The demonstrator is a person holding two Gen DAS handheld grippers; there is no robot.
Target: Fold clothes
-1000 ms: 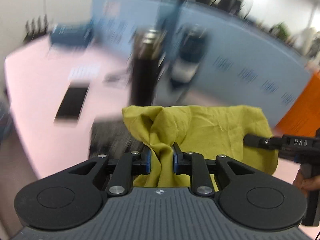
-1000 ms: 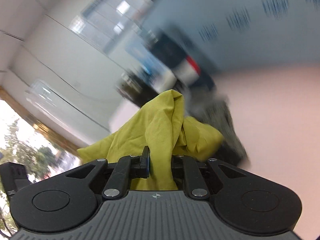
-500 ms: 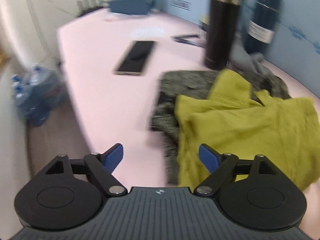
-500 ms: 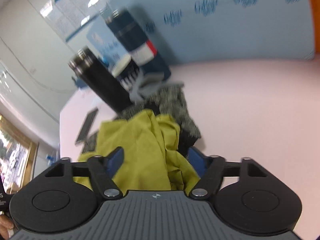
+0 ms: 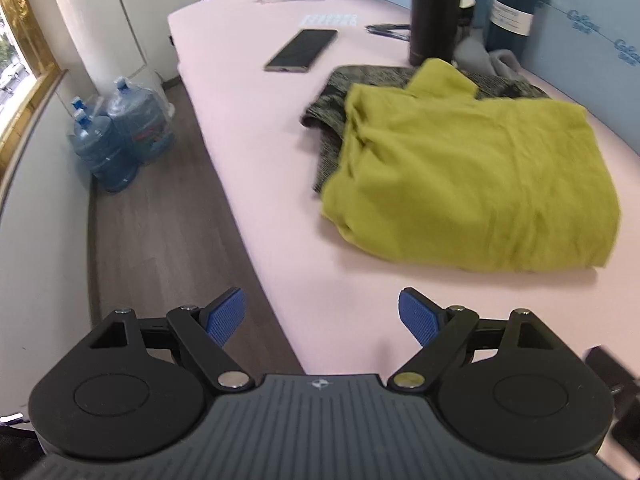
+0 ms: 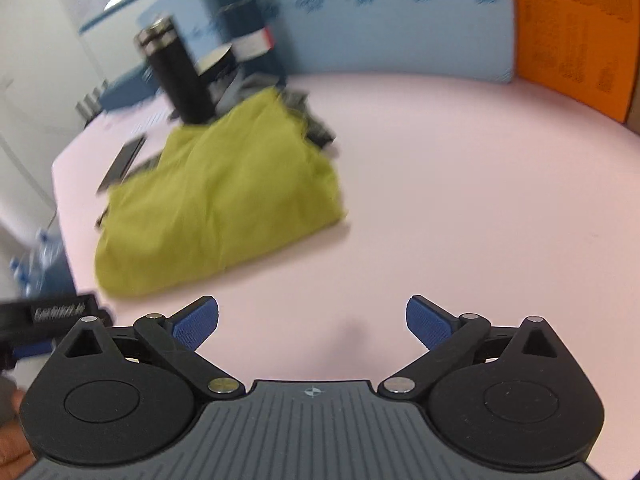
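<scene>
The folded yellow-green garment (image 5: 472, 184) lies on the pink worktop (image 5: 248, 92) at one o'clock; left gripper (image 5: 322, 316) and right gripper (image 6: 312, 320) fingers spread wide, holding nothing.

The left wrist camera looks forward over its spread fingers (image 5: 224, 316) from the table (image 5: 248, 120) edge, floor at its left. The right wrist camera faces the blue partition (image 6: 400, 32) across the table. Both share the yellow-green garment (image 5: 472, 184) and black flask (image 6: 176, 76), seen from near.
</scene>
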